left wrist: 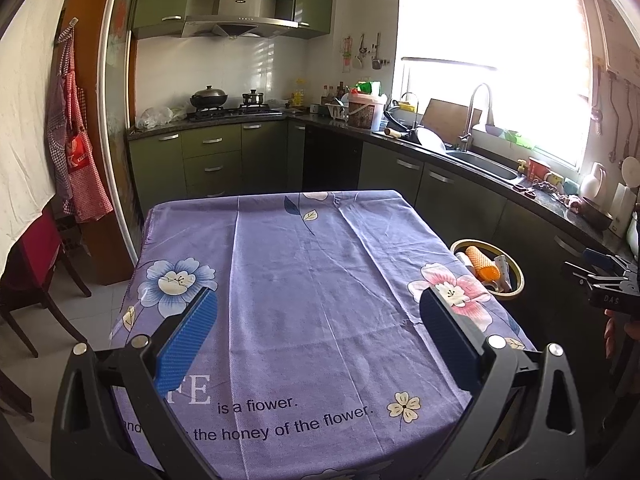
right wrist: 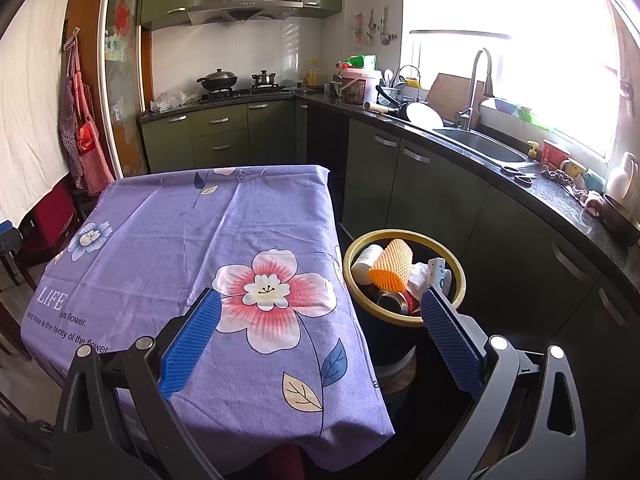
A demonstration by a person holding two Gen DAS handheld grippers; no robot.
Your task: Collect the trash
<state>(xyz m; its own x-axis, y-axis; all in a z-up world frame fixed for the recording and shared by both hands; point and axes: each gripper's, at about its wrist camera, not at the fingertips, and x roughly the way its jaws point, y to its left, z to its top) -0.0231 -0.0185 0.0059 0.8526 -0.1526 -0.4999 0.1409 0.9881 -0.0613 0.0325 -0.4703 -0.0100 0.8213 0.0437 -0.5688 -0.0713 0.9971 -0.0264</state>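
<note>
Since both the left gripper and the right gripper hang spread wide with nothing between their pads, the collecting looks finished; ahead of them the purple tablecloth lies bare; the trash sits in the yellow-rimmed bin just beyond the right one's outer finger; what remains, I'd guess, is only drawing back.

The left gripper hangs wide open over the purple-clothed surface — a bin at its right edge holds trash.
</note>
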